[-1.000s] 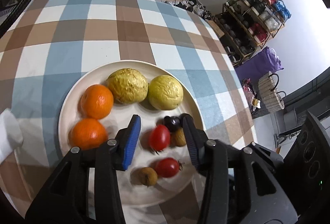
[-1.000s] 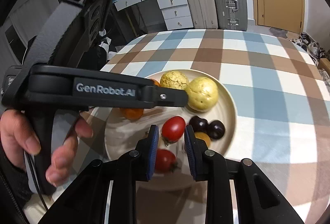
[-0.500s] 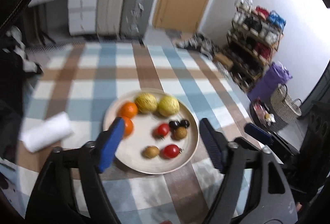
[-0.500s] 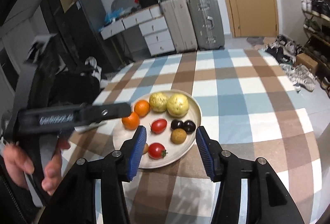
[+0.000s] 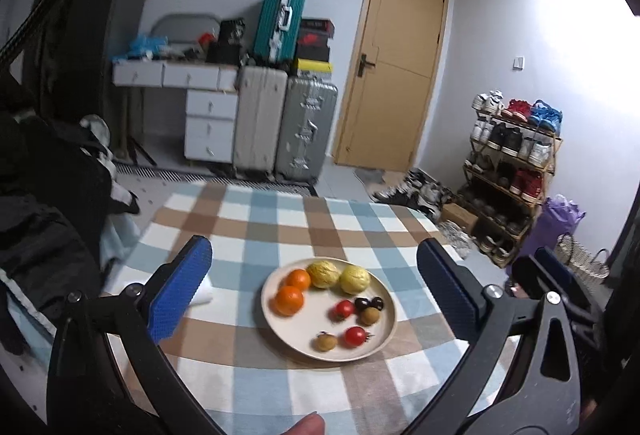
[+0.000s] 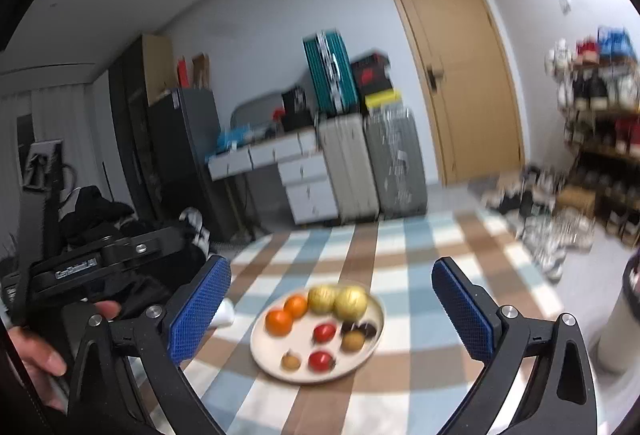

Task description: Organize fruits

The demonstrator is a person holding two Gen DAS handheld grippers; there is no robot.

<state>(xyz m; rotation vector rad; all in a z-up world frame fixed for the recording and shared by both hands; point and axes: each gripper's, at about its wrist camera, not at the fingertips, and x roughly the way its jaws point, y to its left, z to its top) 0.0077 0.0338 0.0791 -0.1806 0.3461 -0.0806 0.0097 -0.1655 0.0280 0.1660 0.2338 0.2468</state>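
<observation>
Sitting sorted by kind, fruits fill a cream plate.

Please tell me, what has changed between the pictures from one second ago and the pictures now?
Both grippers have pulled up and back from the plate, which now looks small and far. The left gripper and the right gripper have just been opening; both now stand wide, with nothing between the jaws. Nothing was picked up. The oranges, yellow fruits, tomatoes and small fruits lie on the plate as before.

both wrist views share the plate
</observation>
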